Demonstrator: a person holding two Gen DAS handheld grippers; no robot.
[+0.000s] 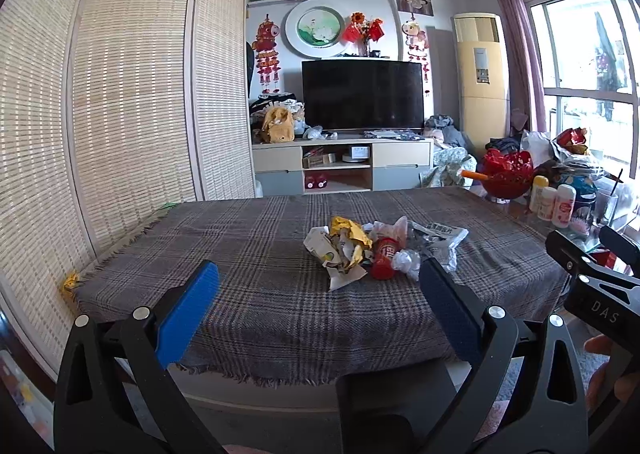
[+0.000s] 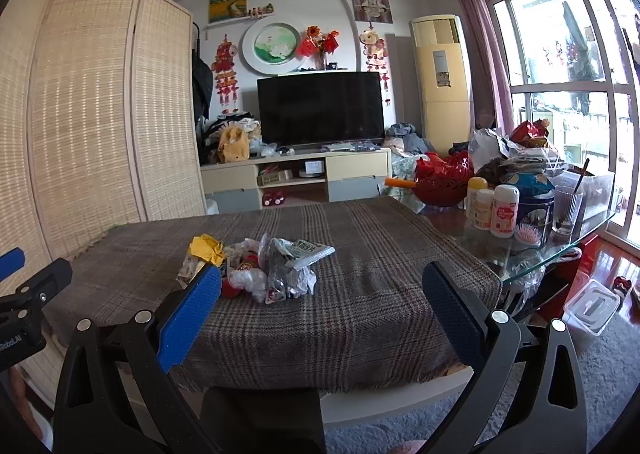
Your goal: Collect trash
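Left tongs [image 1: 318, 296]: nearest the lens, fingers spread wide with nothing between them, held short of the table's near edge; my guess is they hang back to line up a first reach.
Right tongs [image 2: 322, 300]: likewise parted and empty, level with the near edge of the cloth [image 2: 360, 318]; its body also shows at the right border of the left view, so the two tools sit side by side.
Trash [image 1: 376, 250]: one loose heap in the middle of the cloth, made of a crumpled yellow wrapper [image 1: 350, 232], white paper [image 1: 320, 244], a red can [image 1: 385, 258] lying on its side, a foil bag [image 1: 442, 236] and clear plastic bits.
Trash to tongs: beyond both pairs, well apart from the fingertips; ahead and a little right of centre for the left pair, ahead and left of centre for the right pair.
Why heaped: pieces touch and overlap, so they probably must be picked one at a time from the top or outer edge.
Bin: no trash container visible in either view.
Clutter: red bowl [image 2: 440, 186], bottles [image 2: 494, 210] and a glass [image 2: 566, 210] stand on the bare glass part of the table at the far right, away from the heap; likely not part of the job.
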